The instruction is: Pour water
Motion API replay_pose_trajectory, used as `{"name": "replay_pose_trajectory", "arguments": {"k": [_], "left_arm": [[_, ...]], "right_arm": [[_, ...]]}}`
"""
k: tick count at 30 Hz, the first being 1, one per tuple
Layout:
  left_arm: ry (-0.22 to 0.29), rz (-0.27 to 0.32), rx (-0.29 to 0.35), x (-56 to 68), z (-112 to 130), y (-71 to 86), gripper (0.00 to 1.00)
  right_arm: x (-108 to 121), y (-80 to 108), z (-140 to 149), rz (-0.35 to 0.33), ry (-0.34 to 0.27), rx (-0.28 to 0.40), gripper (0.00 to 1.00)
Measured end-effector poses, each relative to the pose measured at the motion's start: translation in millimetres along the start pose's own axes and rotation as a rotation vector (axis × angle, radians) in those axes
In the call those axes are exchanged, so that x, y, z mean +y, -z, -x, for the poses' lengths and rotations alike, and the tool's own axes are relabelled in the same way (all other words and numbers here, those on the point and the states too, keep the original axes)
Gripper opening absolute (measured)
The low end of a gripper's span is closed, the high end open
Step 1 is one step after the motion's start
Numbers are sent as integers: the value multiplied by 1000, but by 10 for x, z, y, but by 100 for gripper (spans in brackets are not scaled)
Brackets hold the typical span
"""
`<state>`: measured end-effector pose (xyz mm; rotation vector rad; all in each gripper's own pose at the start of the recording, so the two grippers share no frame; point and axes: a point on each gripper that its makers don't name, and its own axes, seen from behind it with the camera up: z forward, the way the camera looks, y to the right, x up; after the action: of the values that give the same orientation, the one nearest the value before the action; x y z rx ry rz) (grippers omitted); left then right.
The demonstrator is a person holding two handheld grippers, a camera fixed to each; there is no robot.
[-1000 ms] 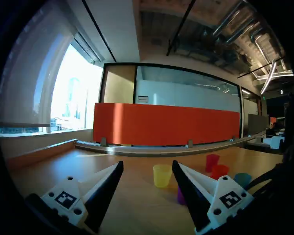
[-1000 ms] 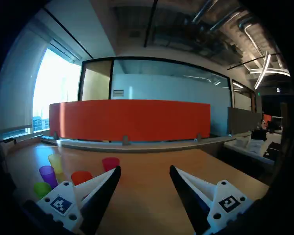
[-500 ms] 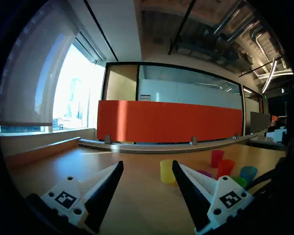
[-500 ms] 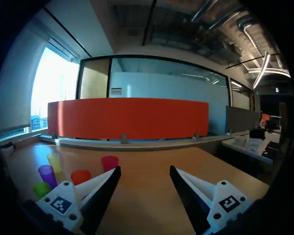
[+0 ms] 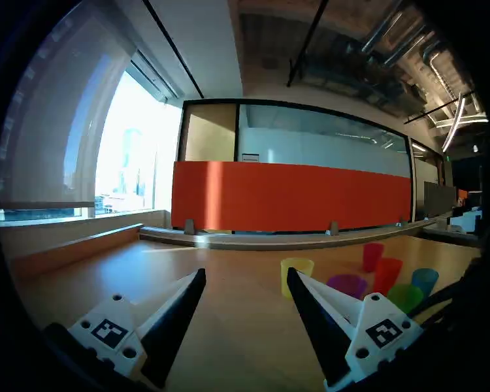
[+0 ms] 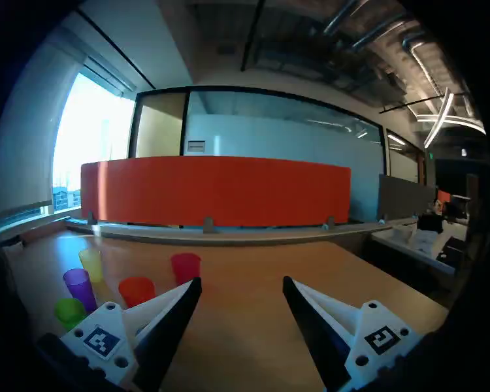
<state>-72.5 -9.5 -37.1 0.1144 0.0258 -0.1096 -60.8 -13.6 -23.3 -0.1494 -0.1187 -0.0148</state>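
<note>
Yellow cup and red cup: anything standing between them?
Nothing: in the right gripper view, bare table lies between the yellow cup and the red cup; the orange cup stands nearer the camera.

Both cameras ride low over the table, each looking level along its own tongs toward the orange partition at the far edge. The left gripper view, over the left tongs, has the cups near, right of centre. The right gripper view, over the right tongs, has them lower left. The 2 views share partition, cups, table and window.
</note>
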Motion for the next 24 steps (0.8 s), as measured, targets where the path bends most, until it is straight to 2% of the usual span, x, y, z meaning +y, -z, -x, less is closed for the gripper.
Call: {"name": "replay_pose_trajectory", "arguments": {"k": [6,14,24], "left_arm": [[0,-19,-12,-77,51,-13,92],[-42,-17,-34,-50,137,-48,92],[-45,-23,-39,-67,160,-55,92]], "right_arm": [[-59,-19,29,-13,-5,-2,97],[-148,-13,23,-33,-9,-3,96],[-175,-25,43,-41,-22,-5,96]]}}
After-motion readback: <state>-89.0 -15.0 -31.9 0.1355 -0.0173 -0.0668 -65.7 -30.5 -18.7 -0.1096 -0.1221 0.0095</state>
